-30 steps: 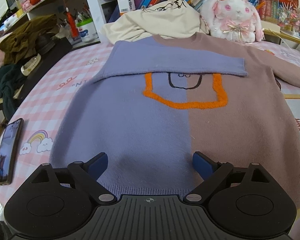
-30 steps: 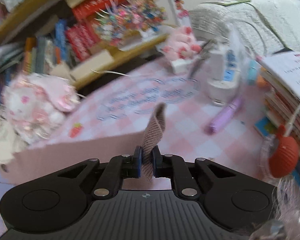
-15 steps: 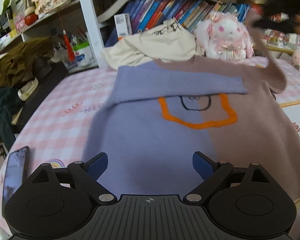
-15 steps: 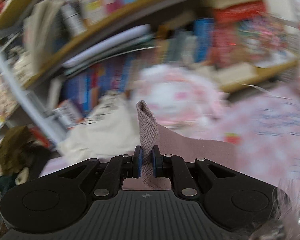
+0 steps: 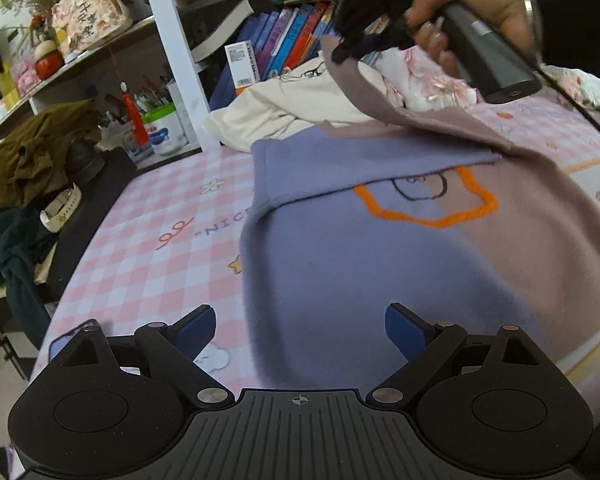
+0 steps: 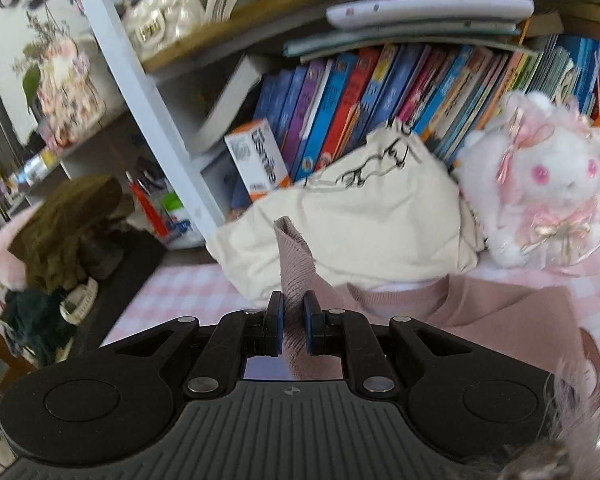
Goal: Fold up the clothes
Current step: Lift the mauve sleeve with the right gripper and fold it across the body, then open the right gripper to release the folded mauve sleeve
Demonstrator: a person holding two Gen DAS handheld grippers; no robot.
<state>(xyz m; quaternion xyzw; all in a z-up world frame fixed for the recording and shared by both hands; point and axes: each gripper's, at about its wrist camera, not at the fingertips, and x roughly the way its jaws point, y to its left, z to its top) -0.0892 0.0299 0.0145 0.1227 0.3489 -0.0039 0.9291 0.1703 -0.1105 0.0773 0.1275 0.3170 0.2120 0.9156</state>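
Note:
A half-lilac, half-mauve sweater (image 5: 380, 264) with an orange outline lies flat on the pink checked cover (image 5: 160, 216). Its lilac sleeve (image 5: 364, 164) is folded across the chest. My left gripper (image 5: 299, 326) hovers open over the lilac hem, holding nothing. My right gripper (image 6: 292, 330) is shut on the ribbed cuff of the mauve sleeve (image 6: 294, 264). In the left wrist view that right gripper (image 5: 346, 50), held by a hand (image 5: 480, 4), lifts the mauve sleeve (image 5: 388, 96) up over the sweater's neck.
A cream garment (image 5: 292, 108) and a pink-white plush rabbit (image 6: 548, 184) sit behind the sweater against a bookshelf (image 6: 400, 92). Dark clothes (image 5: 32, 152) and a watch (image 5: 60, 212) pile at the left. A phone (image 5: 66, 340) lies near the left gripper.
The right gripper has carried the mauve sleeve cuff up and leftward, from the right side to above the sweater's neck. The left gripper has shifted left along the hem, still open.

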